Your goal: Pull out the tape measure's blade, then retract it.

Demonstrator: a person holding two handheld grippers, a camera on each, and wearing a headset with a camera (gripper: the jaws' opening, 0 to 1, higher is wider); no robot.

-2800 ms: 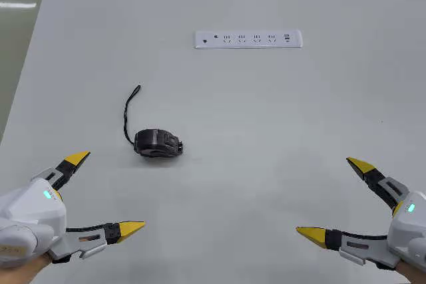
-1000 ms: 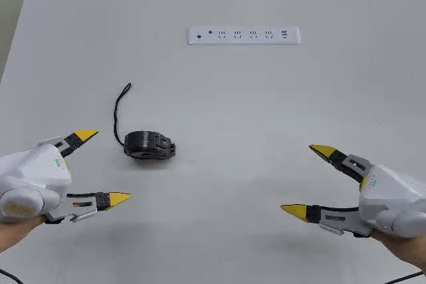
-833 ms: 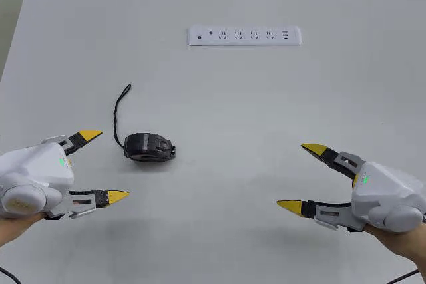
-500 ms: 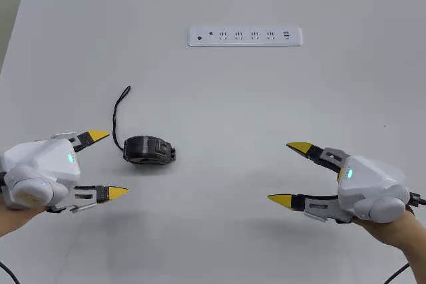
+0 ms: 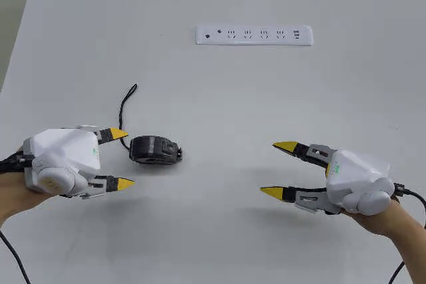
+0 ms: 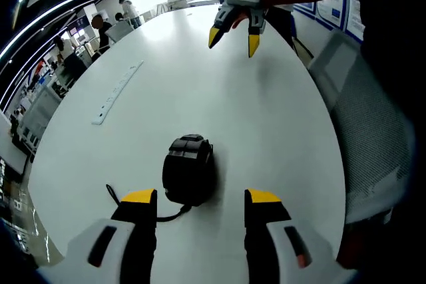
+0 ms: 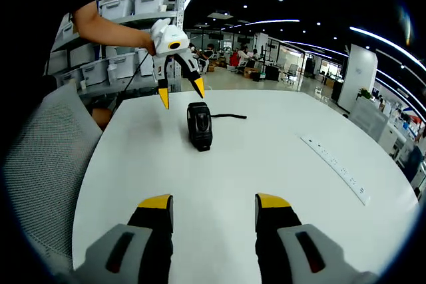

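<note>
Black tape measure (image 5: 154,149) flat on worktop (image 5: 233,98), just ahead of left tool (image 5: 123,157), jaws spread, case facing the gap. Right tool (image 5: 278,168) likewise spread, well apart. Case's long axis runs tool to tool; left is nearer.

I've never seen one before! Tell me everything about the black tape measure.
The tape measure is a small black case, plastic-looking and ribbed, with no blade pulled out. A thin black cord trails from one end. It rests on the white table, untouched, just ahead of the open left gripper.
</note>
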